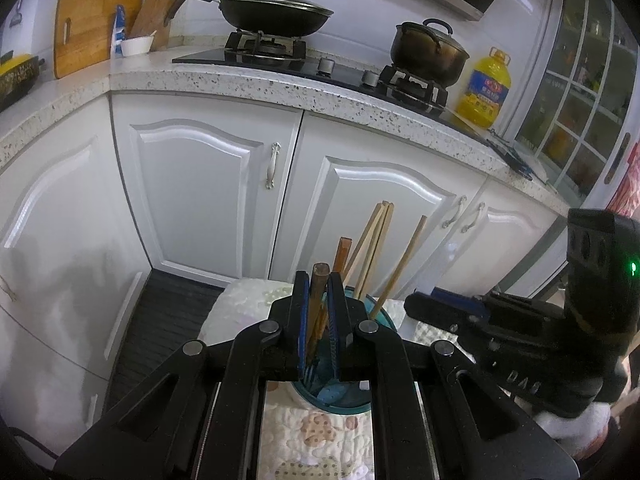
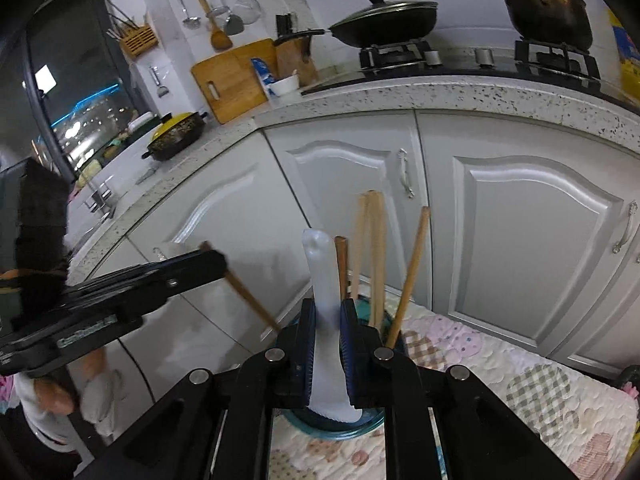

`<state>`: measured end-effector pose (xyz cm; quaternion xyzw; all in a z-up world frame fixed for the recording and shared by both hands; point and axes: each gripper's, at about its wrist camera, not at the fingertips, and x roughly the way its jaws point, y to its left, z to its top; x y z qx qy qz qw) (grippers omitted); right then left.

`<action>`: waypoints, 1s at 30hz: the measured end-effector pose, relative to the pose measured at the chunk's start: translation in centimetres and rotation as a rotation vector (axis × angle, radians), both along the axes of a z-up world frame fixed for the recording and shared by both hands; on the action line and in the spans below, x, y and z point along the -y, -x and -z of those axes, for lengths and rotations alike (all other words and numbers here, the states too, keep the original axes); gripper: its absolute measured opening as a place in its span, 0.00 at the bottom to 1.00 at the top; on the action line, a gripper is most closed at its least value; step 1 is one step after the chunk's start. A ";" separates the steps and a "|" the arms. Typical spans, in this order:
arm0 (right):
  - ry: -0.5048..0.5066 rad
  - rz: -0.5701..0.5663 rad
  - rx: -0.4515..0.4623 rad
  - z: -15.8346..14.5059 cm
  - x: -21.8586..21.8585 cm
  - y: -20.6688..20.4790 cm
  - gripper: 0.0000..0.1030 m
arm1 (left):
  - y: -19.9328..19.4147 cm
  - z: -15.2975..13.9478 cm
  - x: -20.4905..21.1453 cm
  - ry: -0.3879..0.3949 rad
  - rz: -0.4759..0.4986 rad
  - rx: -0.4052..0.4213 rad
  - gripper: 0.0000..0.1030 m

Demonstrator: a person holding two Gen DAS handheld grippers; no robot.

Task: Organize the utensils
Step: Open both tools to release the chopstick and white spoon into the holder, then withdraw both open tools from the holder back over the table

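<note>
We hold the left gripper [image 1: 319, 292] over a teal holder [image 1: 382, 312] that stands on a quilted cloth [image 1: 320, 440], and its jaws are clenched on the brown handle of a fork [image 1: 320, 280] whose tines [image 1: 310, 374] dip just inside the holder's mouth. In the same holder several chopsticks [image 1: 376, 240] stand leaning, fanned apart at their tops, next to a flat amber handle [image 1: 343, 252]. Our right gripper [image 2: 325, 316] is just beside the left one, above the same holder [image 2: 340, 432], with its jaws grasping a white knife [image 2: 320, 272] by the middle; the handle points up and the serrated end [image 2: 340, 410] reaches the holder's rim. From the right wrist view the left gripper [image 2: 216, 262] comes in from the left with the fork's wooden handle [image 2: 248, 300] slanting down toward the holder, and a gloved hand [image 2: 100, 400] shows below it. Behind, white cabinets [image 1: 200, 184] carry a speckled worktop [image 1: 280, 84] with a lidded wok [image 1: 276, 12], a dark pot [image 1: 430, 50], a yellow oil bottle [image 1: 486, 88] and a cutting board [image 1: 92, 24].
</note>
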<state>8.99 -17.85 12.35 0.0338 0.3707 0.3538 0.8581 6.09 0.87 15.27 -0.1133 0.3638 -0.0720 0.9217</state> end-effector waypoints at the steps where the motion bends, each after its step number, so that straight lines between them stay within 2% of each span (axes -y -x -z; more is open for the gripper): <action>1: 0.010 0.002 0.007 0.1 -0.2 0.2 0.11 | 0.0 0.0 0.0 0.001 -0.002 0.000 0.07; 6: 0.068 0.000 -0.021 3.0 -1.8 0.3 0.11 | 0.1 -0.1 -0.1 0.004 -0.004 -0.013 0.10; 8: 0.086 0.003 -0.046 4.5 -2.1 0.1 0.11 | 0.3 -0.1 -0.4 0.006 -0.009 -0.017 0.16; 10: 0.092 -0.006 -0.109 5.7 -2.0 -0.2 0.11 | 0.4 -0.2 -0.9 0.021 -0.020 -0.017 0.27; 11: 0.098 -0.003 -0.125 6.0 -1.9 -0.2 0.11 | 0.5 -0.3 -1.1 0.029 -0.025 -0.016 0.27; 14: 0.092 0.013 -0.128 5.9 -1.1 0.0 0.14 | 0.8 -0.5 -1.3 0.037 -0.034 -0.010 0.28; 16: 0.086 0.028 -0.125 5.6 -0.4 0.2 0.20 | 1.1 -0.6 -1.1 0.038 -0.031 -0.011 0.29; 19: 0.083 0.045 -0.121 5.1 0.5 0.7 0.24 | 1.7 -0.8 -0.7 0.026 -0.029 -0.007 0.32; 25: 0.070 0.072 -0.114 4.3 2.1 2.4 0.27 | 3.6 -1.1 -0.2 0.009 -0.037 0.019 0.37; 30: 0.060 0.094 -0.092 3.3 3.2 3.7 0.29 | 5.2 -0.8 0.9 -0.027 -0.037 0.028 0.37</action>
